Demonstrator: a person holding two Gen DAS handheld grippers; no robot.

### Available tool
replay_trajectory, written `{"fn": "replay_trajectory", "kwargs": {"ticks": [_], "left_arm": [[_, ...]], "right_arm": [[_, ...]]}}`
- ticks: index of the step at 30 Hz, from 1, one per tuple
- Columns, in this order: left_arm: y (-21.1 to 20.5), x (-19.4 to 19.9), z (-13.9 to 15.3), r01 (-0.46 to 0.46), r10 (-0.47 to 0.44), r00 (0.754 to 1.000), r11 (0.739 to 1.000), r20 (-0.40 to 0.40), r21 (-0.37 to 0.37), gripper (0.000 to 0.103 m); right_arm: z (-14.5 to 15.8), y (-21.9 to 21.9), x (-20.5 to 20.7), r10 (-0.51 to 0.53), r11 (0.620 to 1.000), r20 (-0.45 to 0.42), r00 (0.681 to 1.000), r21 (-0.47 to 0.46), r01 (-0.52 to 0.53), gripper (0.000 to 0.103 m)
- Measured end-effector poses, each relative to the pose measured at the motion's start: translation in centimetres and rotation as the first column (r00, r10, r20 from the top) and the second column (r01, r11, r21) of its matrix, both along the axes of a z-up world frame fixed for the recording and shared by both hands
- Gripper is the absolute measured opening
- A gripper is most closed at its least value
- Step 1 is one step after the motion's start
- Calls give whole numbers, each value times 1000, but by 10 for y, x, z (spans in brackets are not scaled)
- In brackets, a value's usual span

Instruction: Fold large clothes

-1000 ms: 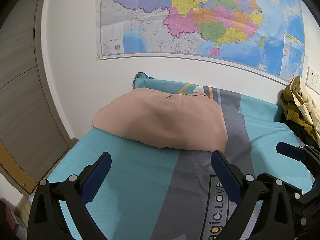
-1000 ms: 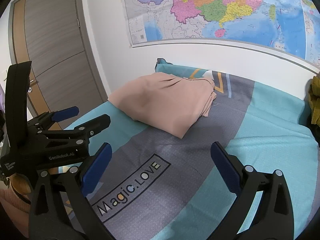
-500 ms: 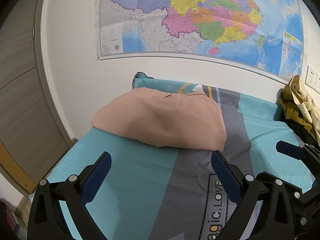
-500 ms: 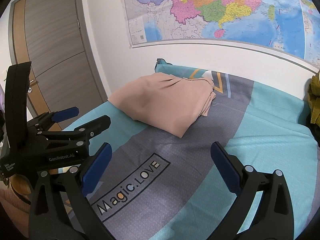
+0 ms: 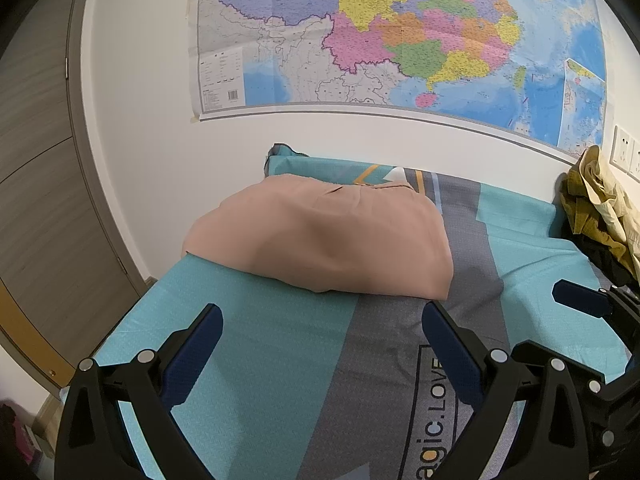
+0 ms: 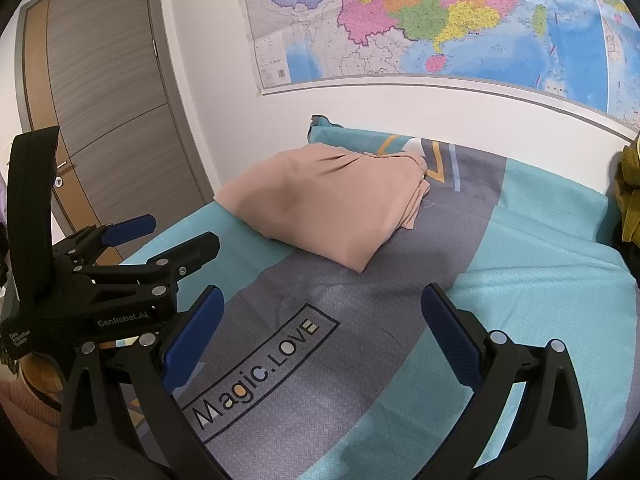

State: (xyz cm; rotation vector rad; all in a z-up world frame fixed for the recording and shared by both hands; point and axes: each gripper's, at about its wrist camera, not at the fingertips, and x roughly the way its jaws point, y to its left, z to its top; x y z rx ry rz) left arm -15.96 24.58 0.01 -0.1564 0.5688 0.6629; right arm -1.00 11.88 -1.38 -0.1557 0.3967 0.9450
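Observation:
A folded beige garment (image 5: 320, 236) lies on the bed near the far left corner; it also shows in the right wrist view (image 6: 332, 204). My left gripper (image 5: 320, 344) is open and empty, held above the bedsheet just short of the garment. My right gripper (image 6: 320, 328) is open and empty, over the grey "Magic.LOVE" stripe of the sheet, further from the garment. The left gripper's body (image 6: 100, 280) shows at the left of the right wrist view.
The bed has a teal and grey sheet (image 5: 280, 360). A pile of olive and cream clothes (image 5: 596, 208) lies at the right by the wall. A map (image 5: 400, 32) hangs on the white wall. A wooden door (image 6: 100, 100) stands left of the bed.
Nothing has visibly changed; both grippers stay open and almost still.

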Motion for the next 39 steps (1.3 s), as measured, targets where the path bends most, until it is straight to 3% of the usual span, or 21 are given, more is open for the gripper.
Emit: {"fn": "replay_trajectory", "kwargs": {"ticks": [39], "left_arm": [[1, -1, -2, -1, 1, 1000, 1000, -1, -2, 96]], "right_arm": [[0, 0, 0, -2, 1000, -1, 1000, 0, 2, 97]]}}
